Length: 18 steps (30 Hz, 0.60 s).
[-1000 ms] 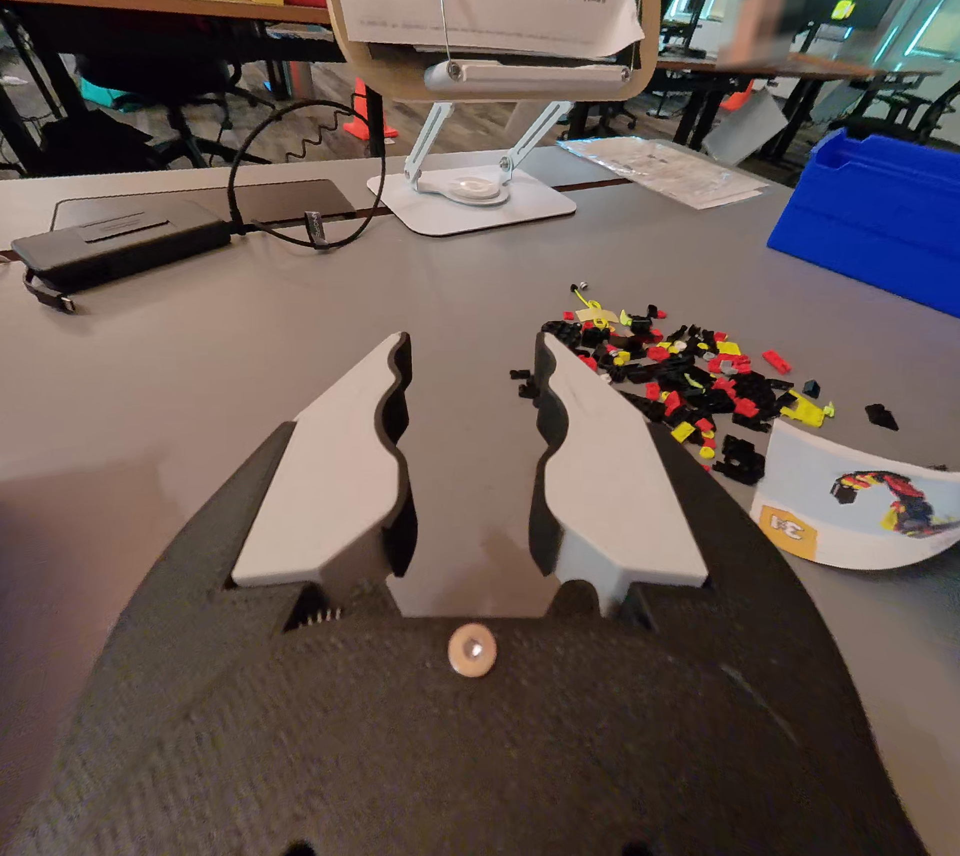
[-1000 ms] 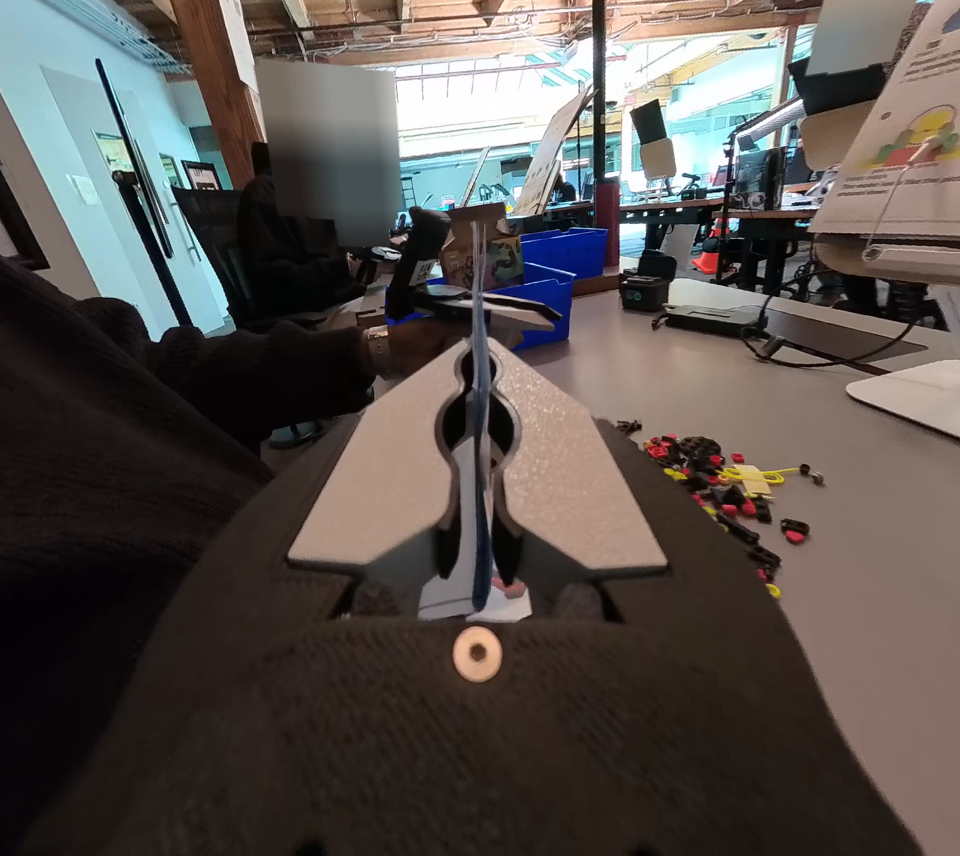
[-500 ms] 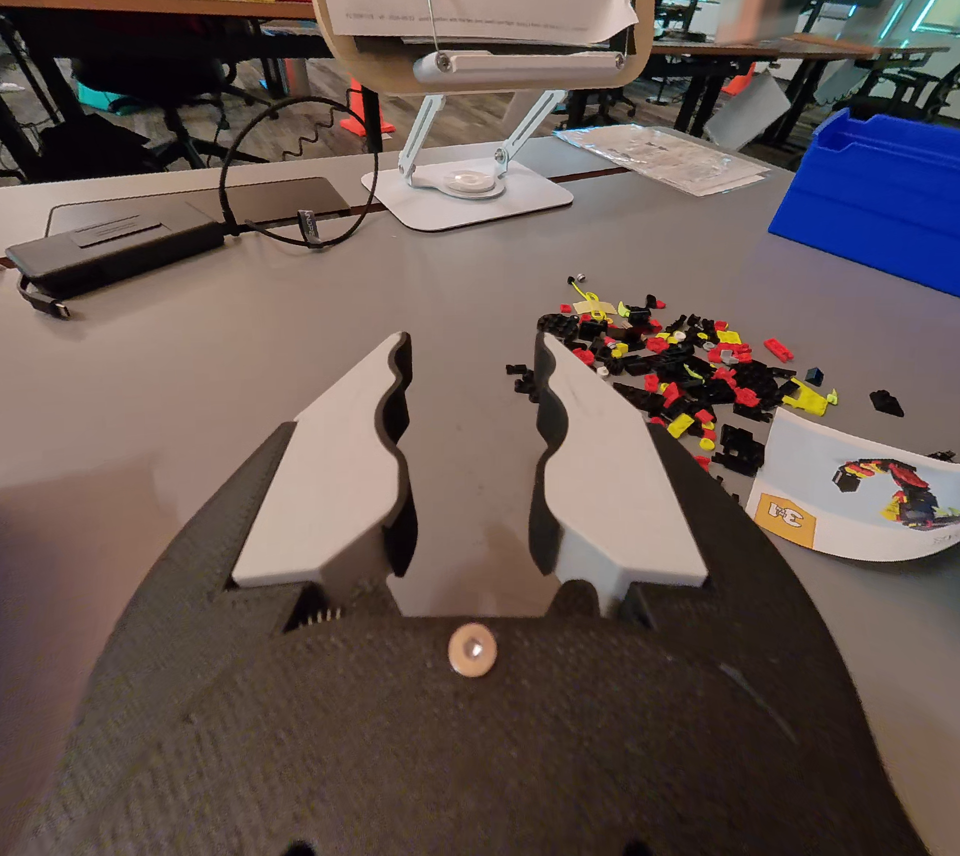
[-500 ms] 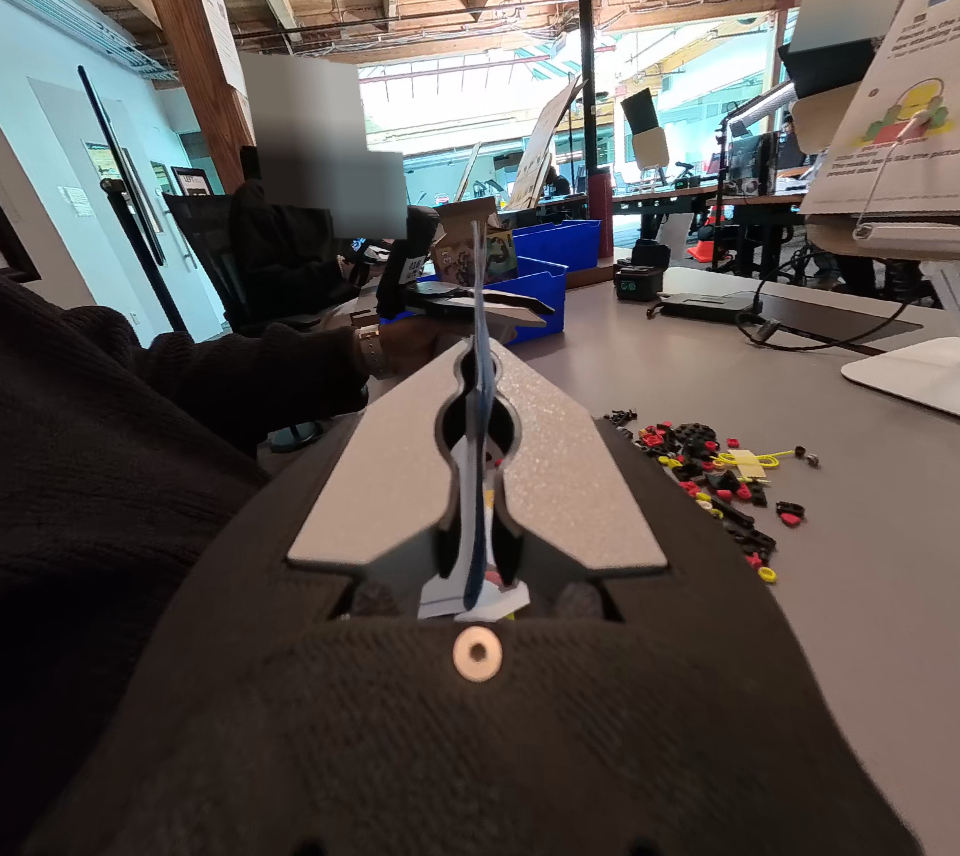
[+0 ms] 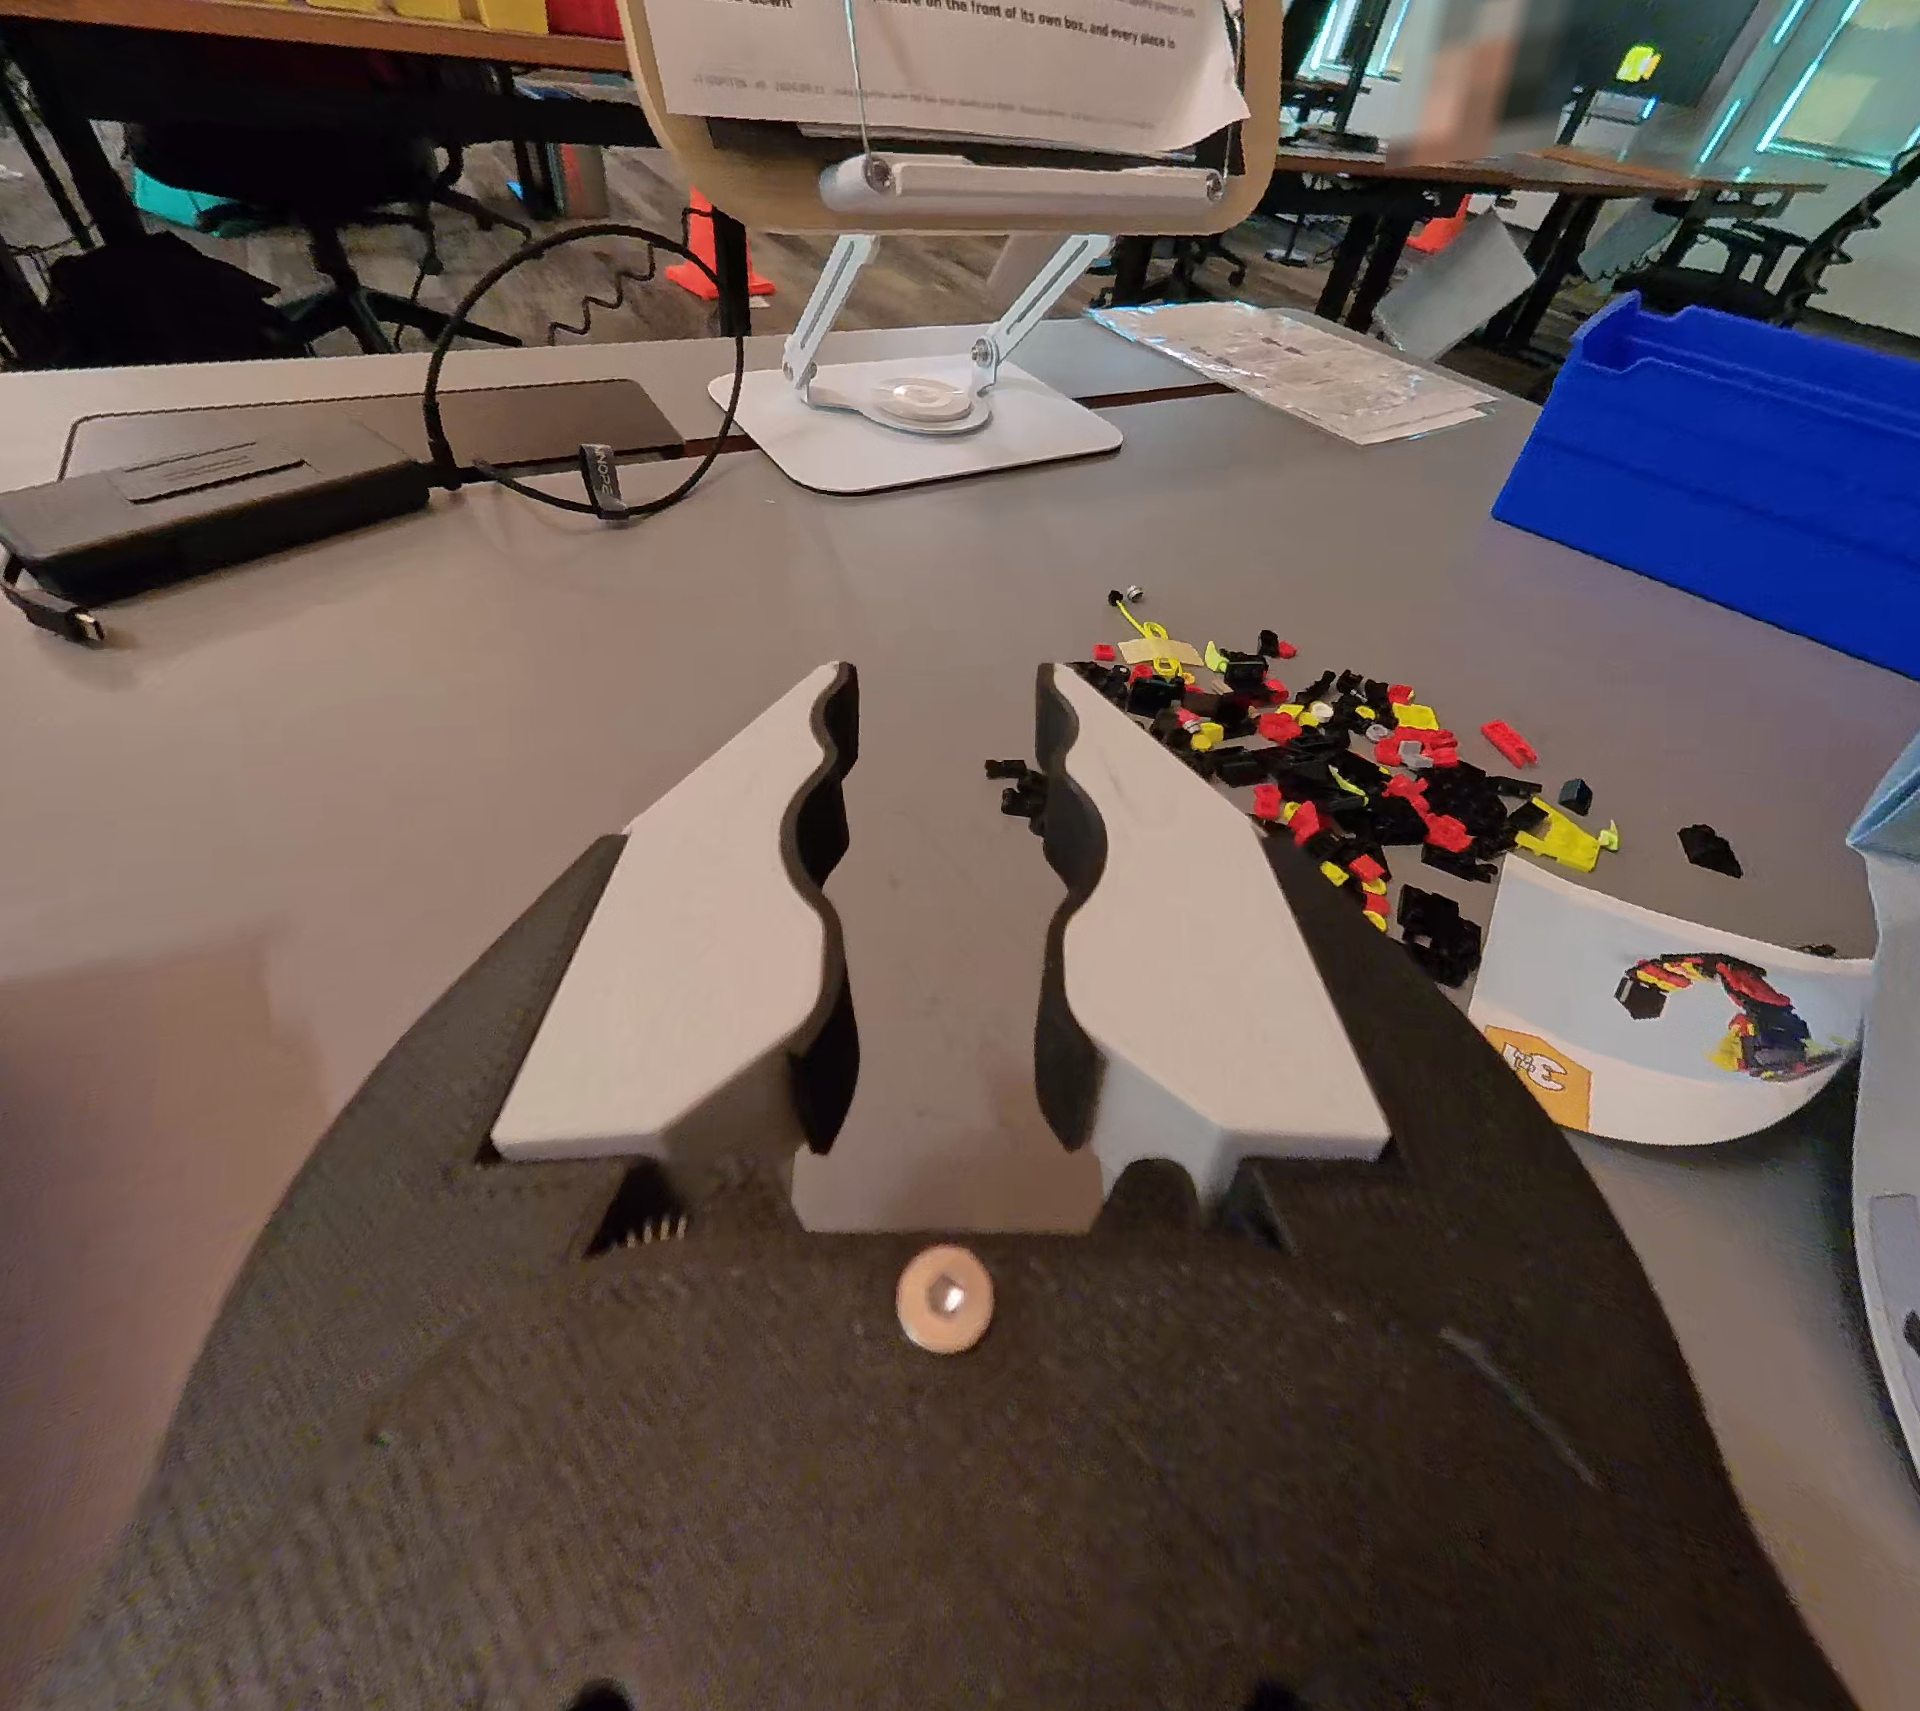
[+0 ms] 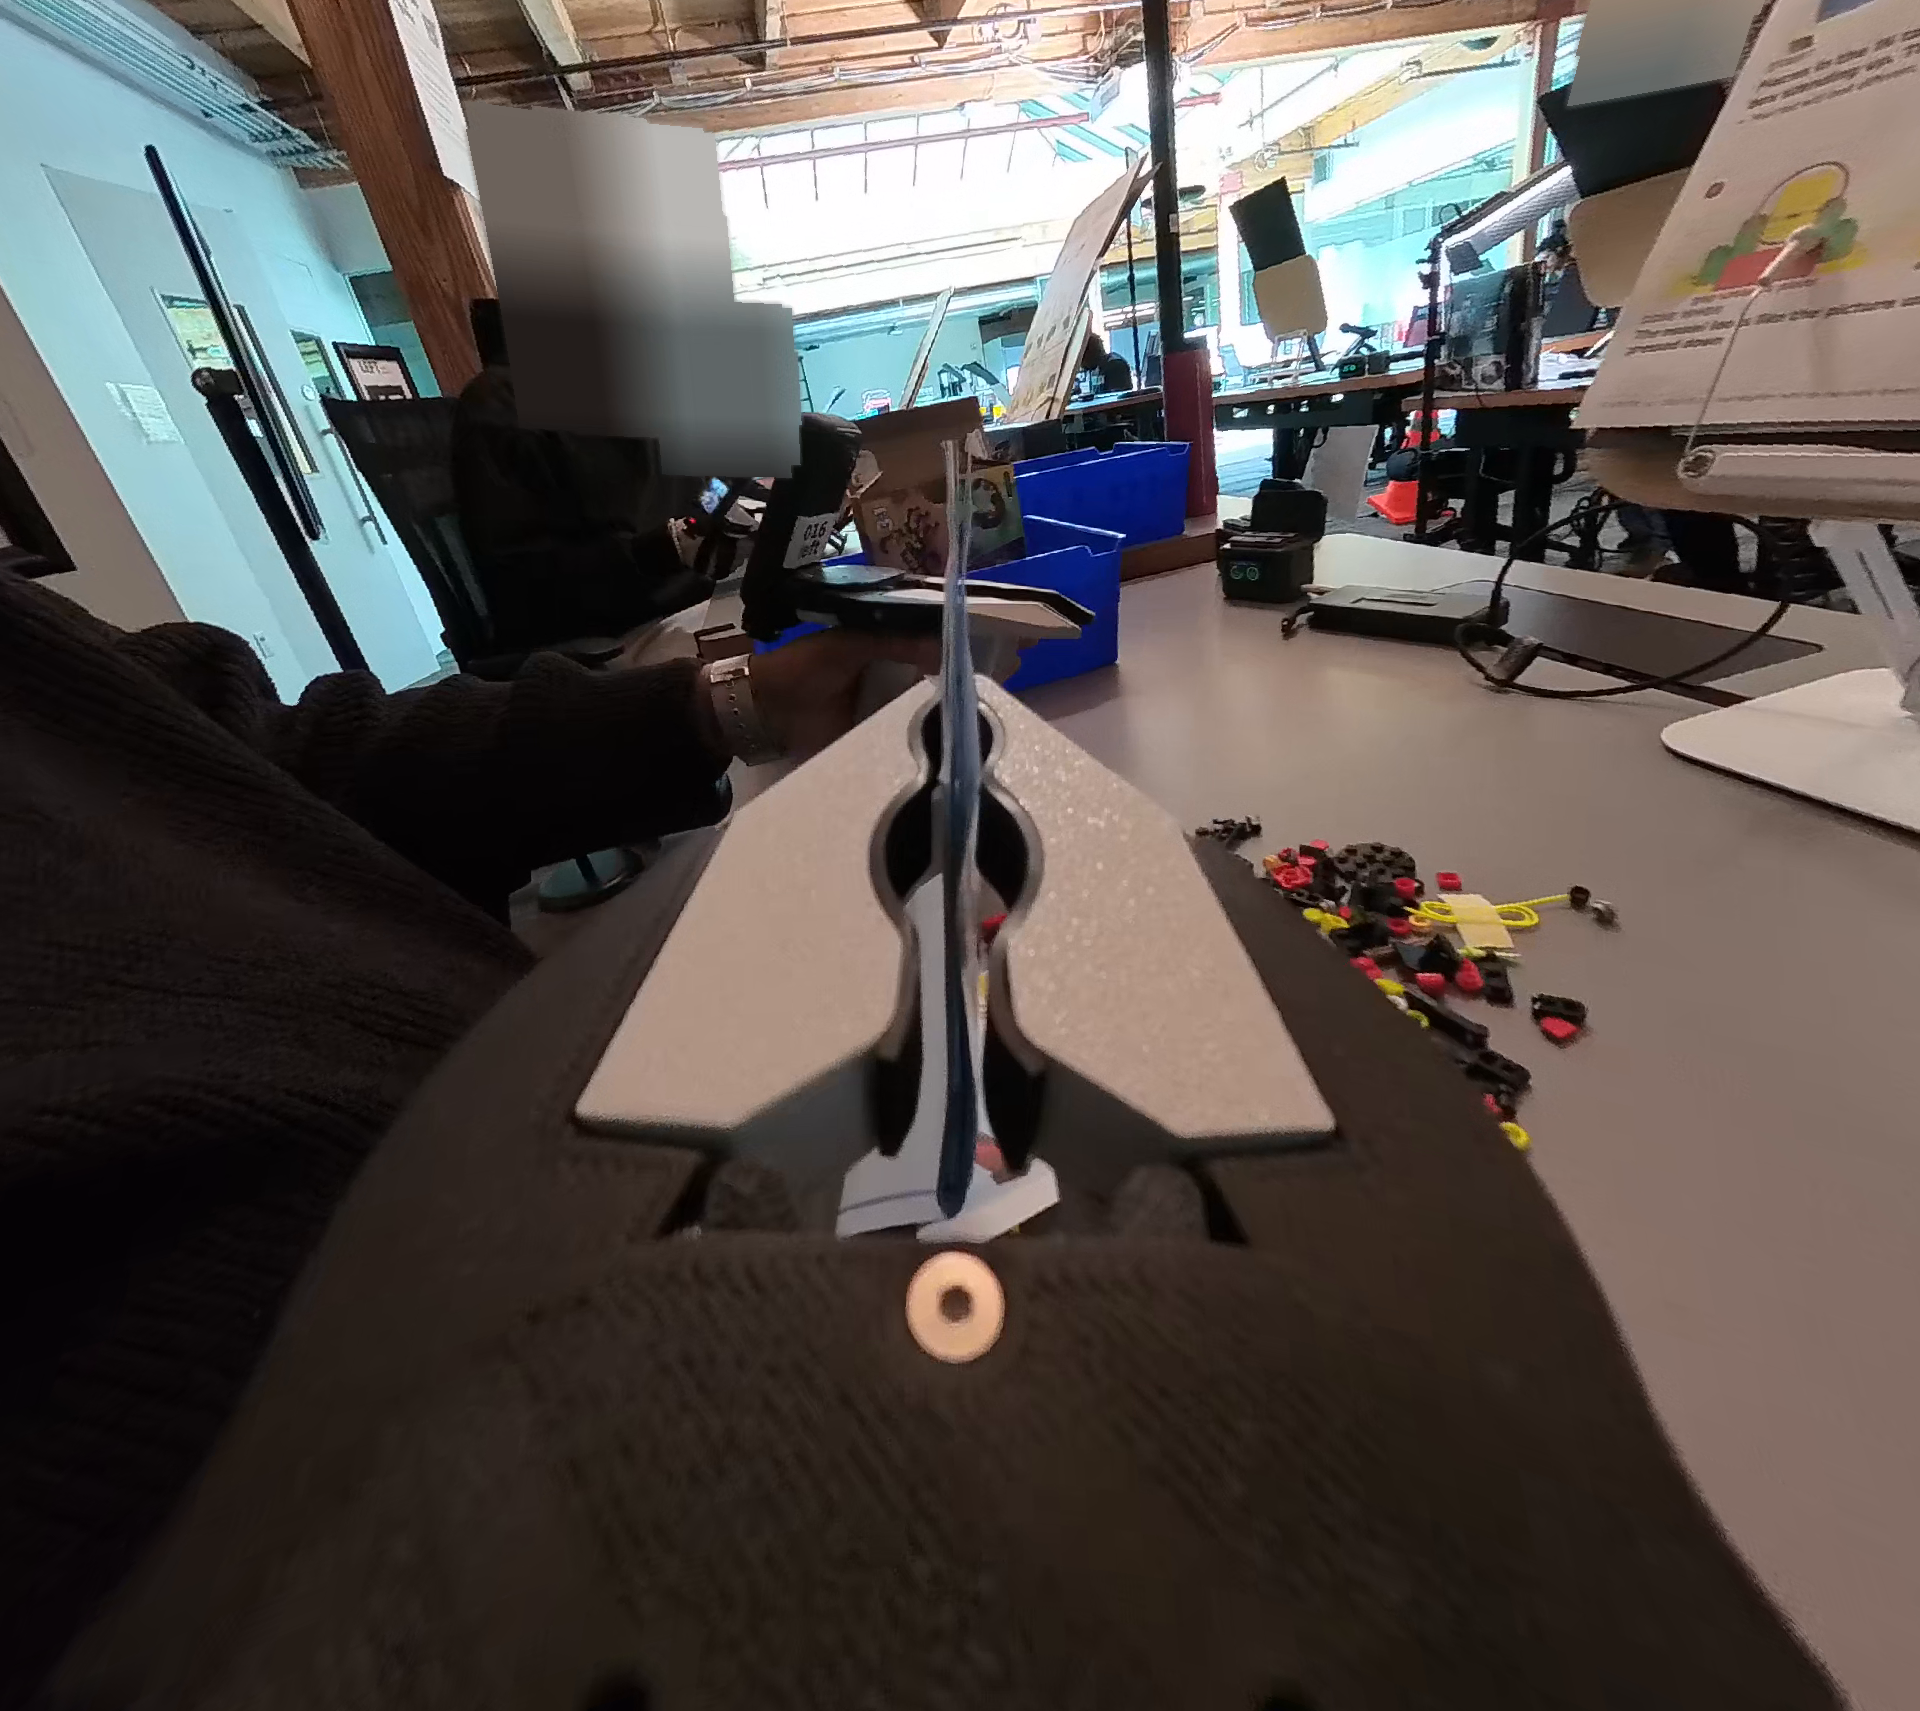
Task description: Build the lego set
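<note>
A pile of small black, red and yellow Lego pieces [image 5: 1340, 778] lies loose on the grey table [image 5: 520, 778]. My left gripper [image 5: 945, 685] is open and empty, low over the table just left of the pile. My right gripper [image 6: 956, 705] is shut on the instruction booklet [image 6: 954, 622], which I see edge-on between the fingers. In the left wrist view the booklet [image 5: 1662, 1027] curves up at the right, just in front of the pile. The pile also shows in the right wrist view [image 6: 1423, 944], to the right of the fingers. The left gripper [image 6: 935, 607] shows there farther off, held in a hand.
A white document stand [image 5: 935, 425] with an instruction sheet stands at the back middle. A blue bin [image 5: 1745, 477] is at the right, a clear plastic bag [image 5: 1288, 373] behind it. A black device with a looped cable [image 5: 208, 498] lies at the back left. More blue bins [image 6: 1060, 581] sit past the left gripper. Tip to tip, the grippers are about 25 cm apart.
The left jaws have narrowed a little but stay open. The booklet stays clamped in the right gripper; its free end has curled up again, and the right gripper's edge now shows at the right.
</note>
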Each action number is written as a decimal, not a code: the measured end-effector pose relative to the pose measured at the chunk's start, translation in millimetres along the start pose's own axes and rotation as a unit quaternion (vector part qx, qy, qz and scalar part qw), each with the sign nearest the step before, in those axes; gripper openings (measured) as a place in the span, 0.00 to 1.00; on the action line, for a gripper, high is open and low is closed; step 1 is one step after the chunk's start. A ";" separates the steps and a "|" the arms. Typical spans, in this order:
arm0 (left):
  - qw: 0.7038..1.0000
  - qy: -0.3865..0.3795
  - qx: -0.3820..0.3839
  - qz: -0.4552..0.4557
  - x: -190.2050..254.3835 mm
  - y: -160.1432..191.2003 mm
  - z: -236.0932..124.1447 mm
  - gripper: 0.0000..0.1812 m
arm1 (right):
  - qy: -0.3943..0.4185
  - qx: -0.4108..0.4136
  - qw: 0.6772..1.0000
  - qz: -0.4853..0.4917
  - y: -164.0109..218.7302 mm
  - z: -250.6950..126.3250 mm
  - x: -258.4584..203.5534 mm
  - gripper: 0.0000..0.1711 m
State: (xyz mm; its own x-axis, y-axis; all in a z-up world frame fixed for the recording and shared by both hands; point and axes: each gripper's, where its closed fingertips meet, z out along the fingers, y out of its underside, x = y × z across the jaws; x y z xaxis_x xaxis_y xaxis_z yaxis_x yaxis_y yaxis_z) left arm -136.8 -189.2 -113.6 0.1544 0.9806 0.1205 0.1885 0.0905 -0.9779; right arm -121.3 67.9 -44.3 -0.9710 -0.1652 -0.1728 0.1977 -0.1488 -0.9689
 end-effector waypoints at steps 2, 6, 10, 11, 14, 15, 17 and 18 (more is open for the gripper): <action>1.000 0.005 -0.002 0.009 3.5 1.0 1.2 0.18 | -0.004 -0.004 1.000 -0.001 1.4 1.1 -1.8 0.00; 0.999 0.032 -0.003 0.019 16.8 2.1 3.3 0.18 | -0.010 -0.016 1.000 -0.006 5.2 3.0 -4.2 0.00; 0.999 0.046 -0.005 0.023 25.8 2.5 4.5 0.18 | -0.004 -0.016 1.000 -0.017 4.4 2.9 -5.7 0.00; 0.999 0.046 -0.004 0.025 26.0 2.5 4.2 0.18 | -0.004 -0.016 1.000 -0.018 4.3 2.9 -5.9 0.00; 0.999 0.048 -0.003 0.017 24.9 2.4 3.7 0.19 | 0.000 -0.015 1.000 -0.018 3.7 2.8 -4.2 0.00; 0.999 0.049 -0.002 0.013 24.4 2.1 3.7 0.19 | 0.001 -0.014 1.000 -0.015 3.9 2.7 -3.1 0.00; 0.999 0.051 -0.003 0.008 24.0 2.4 4.2 0.19 | 0.009 -0.013 1.000 -0.006 4.1 2.3 1.3 0.00; 0.999 0.053 -0.005 0.009 24.4 3.1 4.5 0.19 | 0.015 -0.011 1.000 0.001 3.9 2.0 4.3 0.00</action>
State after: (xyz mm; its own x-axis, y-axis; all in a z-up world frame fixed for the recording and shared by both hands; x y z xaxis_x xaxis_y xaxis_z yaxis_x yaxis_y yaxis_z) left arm -136.8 -164.1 -114.5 0.2594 0.9582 0.1209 0.1939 0.0709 -0.9785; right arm -124.5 64.7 -48.5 -0.9745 -0.1355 -0.1790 0.1962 -0.1262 -0.9724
